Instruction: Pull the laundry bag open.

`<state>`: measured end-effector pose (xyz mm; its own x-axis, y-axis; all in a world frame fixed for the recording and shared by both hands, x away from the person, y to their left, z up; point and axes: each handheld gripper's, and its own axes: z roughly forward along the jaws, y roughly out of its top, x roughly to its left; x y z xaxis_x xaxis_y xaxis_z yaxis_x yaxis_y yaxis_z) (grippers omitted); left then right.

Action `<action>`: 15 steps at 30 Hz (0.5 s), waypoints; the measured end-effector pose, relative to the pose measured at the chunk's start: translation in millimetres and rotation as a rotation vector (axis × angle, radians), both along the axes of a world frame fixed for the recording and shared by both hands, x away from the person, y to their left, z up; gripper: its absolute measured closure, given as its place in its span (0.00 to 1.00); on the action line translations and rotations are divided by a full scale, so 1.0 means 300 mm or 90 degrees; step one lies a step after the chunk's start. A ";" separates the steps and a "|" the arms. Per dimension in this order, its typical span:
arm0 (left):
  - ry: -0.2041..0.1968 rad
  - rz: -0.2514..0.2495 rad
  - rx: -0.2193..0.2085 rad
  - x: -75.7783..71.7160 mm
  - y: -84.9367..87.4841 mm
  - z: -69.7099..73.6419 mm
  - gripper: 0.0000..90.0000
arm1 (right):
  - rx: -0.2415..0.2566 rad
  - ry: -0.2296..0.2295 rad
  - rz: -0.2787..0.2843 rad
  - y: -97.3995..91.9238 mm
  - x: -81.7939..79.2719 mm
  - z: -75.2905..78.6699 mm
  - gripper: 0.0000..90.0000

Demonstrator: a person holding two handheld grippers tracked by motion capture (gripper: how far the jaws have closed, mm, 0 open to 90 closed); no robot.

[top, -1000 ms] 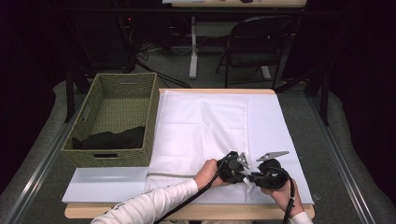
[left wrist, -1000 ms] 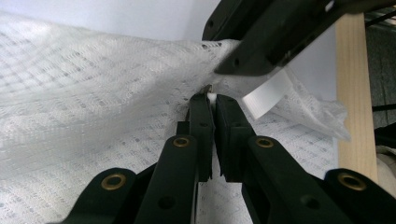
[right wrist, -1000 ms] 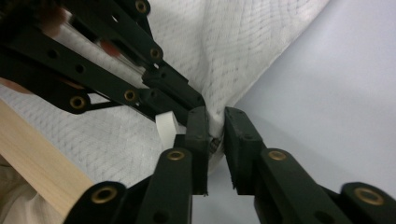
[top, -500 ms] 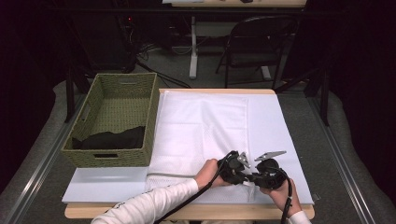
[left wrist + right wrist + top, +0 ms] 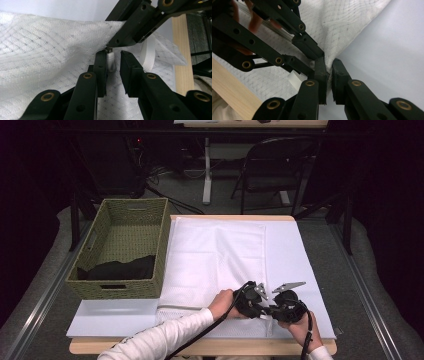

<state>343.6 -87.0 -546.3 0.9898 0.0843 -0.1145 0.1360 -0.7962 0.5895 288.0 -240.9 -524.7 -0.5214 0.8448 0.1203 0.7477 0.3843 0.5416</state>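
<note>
At the near edge of the counter [image 5: 295, 245], your right gripper [image 5: 329, 75] is pinching the corner of the white mesh bag [image 5: 215, 260]. Just in front of your left gripper [image 5: 113, 62], its jaws just opening and slightly apart, sits the zipper pull [image 5: 111, 61], unpinched. The bag lies flat; the zipper work looks barely started or just released. The basket [image 5: 125, 250] waits well off to the left.

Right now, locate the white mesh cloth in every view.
High view: mesh cloth spread over the table's middle, right of the basket.
Left gripper view: mesh cloth across left and centre, behind the jaws.
Right gripper view: mesh cloth top centre, running down to the jaws.
Shared landmark: wooden table edge.
</note>
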 end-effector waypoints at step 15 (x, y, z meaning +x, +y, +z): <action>-0.004 0.019 0.005 -0.002 0.005 0.002 0.95 | 0.002 -0.004 -0.001 -0.002 0.000 0.001 0.94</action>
